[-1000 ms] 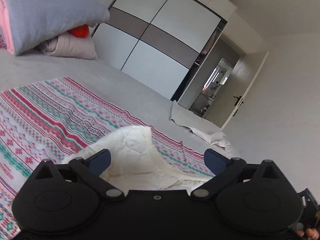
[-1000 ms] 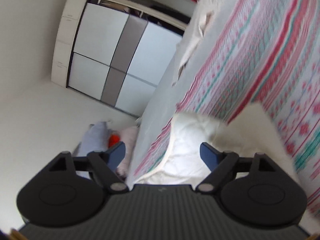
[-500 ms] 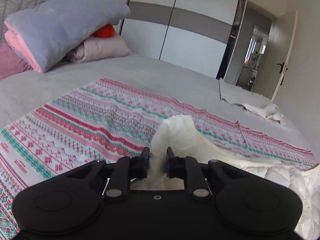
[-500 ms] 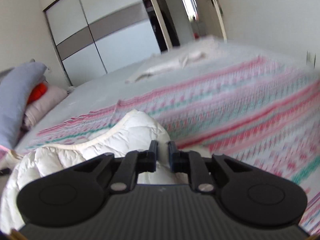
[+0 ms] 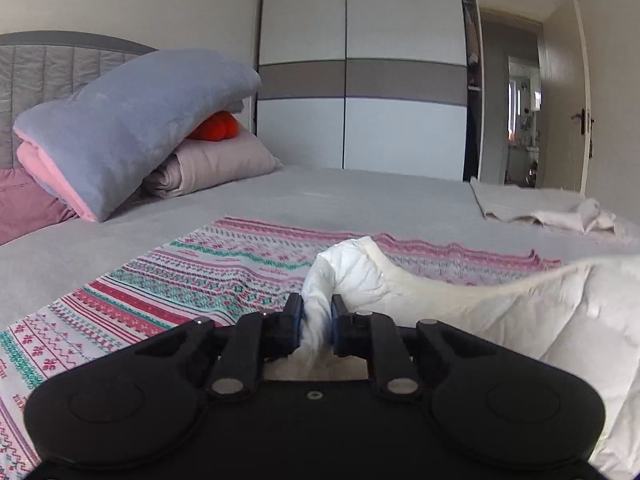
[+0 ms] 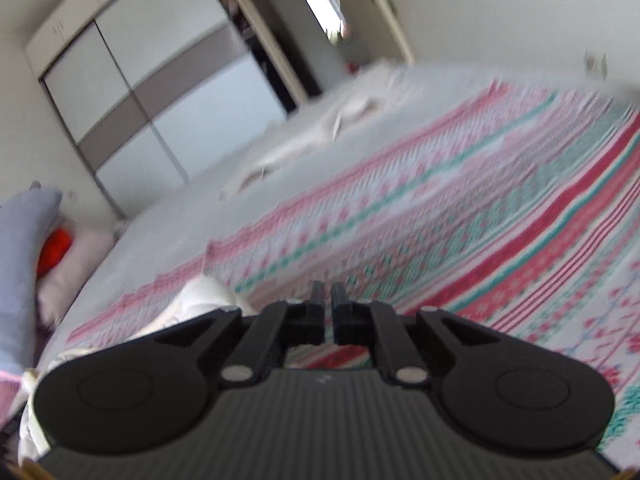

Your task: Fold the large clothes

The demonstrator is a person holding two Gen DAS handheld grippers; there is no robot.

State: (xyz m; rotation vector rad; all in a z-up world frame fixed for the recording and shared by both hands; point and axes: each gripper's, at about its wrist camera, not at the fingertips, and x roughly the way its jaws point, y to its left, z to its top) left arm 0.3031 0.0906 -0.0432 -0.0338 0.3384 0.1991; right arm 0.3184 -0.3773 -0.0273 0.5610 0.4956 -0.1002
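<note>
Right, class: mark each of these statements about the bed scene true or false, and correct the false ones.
1. The left gripper pinches the white quilted garment. True; its jaws have just been closing, with the garment between them.
2. The patterned blanket is plain blue. False: it has pink, red and green bands.
3. An orange item sits under the folded grey blanket. True.
4. The room door is shut. False: it stands open.
</note>
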